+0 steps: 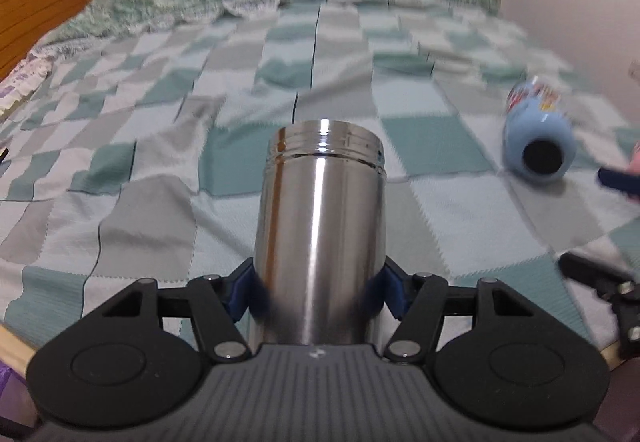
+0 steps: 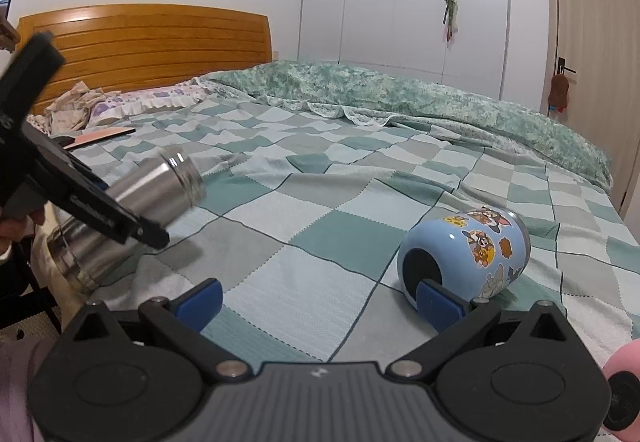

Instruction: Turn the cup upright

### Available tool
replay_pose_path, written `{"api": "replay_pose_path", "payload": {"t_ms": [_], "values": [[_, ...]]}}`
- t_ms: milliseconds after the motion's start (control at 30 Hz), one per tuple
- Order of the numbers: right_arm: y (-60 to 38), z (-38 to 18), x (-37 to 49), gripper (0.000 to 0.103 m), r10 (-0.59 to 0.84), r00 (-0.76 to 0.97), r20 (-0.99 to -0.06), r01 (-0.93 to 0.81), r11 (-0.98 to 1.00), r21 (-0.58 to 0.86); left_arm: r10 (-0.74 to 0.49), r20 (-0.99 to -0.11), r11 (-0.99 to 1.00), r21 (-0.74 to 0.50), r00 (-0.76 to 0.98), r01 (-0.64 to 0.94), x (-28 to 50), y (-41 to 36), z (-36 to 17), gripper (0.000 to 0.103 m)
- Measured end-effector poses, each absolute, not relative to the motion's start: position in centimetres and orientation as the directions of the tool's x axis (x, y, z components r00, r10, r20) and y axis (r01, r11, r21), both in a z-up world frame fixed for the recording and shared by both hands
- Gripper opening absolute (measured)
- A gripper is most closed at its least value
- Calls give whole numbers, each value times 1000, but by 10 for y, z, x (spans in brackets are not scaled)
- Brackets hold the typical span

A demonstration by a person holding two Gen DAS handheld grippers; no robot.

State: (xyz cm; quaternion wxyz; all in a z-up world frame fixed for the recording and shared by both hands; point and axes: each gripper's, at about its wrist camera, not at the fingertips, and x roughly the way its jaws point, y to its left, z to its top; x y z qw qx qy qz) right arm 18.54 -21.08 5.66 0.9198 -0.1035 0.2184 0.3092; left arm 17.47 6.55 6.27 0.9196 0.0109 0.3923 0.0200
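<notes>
Checked bedspread (image 2: 320, 226); left gripper (image 1: 318, 292) clamped on steel cup (image 1: 320, 218), mid-tilt, needs uprighting; right gripper (image 2: 320, 296) wide open, empty, near blue cup (image 2: 466, 256).

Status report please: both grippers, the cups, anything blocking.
Left gripper shut on shiny steel cup, tilted above bed. Right gripper open, empty. Blue cartoon-sticker cup lying sideways on checked blanket. Nothing blocking.

- No readable words, numbers or brand names show in either view.
- The light blue rounded cup (image 2: 468, 254), lower right of the right wrist view, carries cartoon stickers without legible lettering.
</notes>
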Motion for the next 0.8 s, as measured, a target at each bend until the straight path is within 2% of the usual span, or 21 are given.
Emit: {"api": "replay_pose_path", "payload": {"t_ms": [367, 600, 800], "values": [[-202, 56, 182, 103, 528, 724, -444, -605, 795, -40, 105, -495, 994, 47, 862, -94, 160, 60, 95, 63], [-201, 55, 183, 103, 518, 739, -430, -587, 809, -35, 161, -372, 986, 23, 914, -164, 170, 72, 85, 63], [-201, 51, 184, 103, 503, 745, -439, -575, 818, -39, 179, -373, 980, -8, 910, -197, 173, 88, 51, 63]]}}
